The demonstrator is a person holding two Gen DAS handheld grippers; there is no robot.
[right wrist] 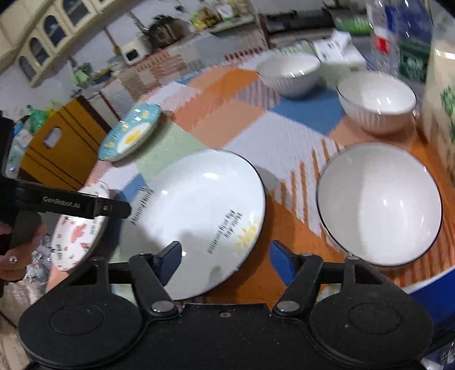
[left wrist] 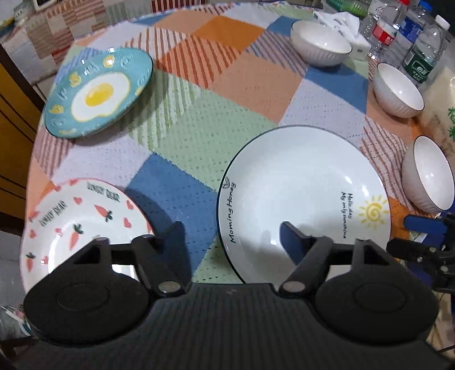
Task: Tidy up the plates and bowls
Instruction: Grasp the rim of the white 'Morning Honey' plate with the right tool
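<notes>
A white sun-print plate [left wrist: 301, 196] lies near the table's front; it also shows in the right wrist view [right wrist: 199, 219]. A carrot-print plate [left wrist: 76, 227] [right wrist: 76, 236] lies at the front left. A teal egg plate [left wrist: 99, 91] [right wrist: 130, 133] lies at the far left. Three white ribbed bowls [left wrist: 321, 42] [left wrist: 398, 89] [left wrist: 428, 173] stand along the right side. My left gripper [left wrist: 230, 227] is open above the gap between the two near plates. My right gripper [right wrist: 226, 244] is open over the sun plate's near rim, with the nearest bowl [right wrist: 378, 202] just to its right.
Plastic water bottles [left wrist: 398, 31] and a tissue pack [left wrist: 341, 20] stand at the far right. The patchwork cloth [left wrist: 199, 113] covers the round table. A wooden chair [right wrist: 57, 142] stands beyond the left edge. My left gripper's side shows in the right wrist view [right wrist: 85, 203].
</notes>
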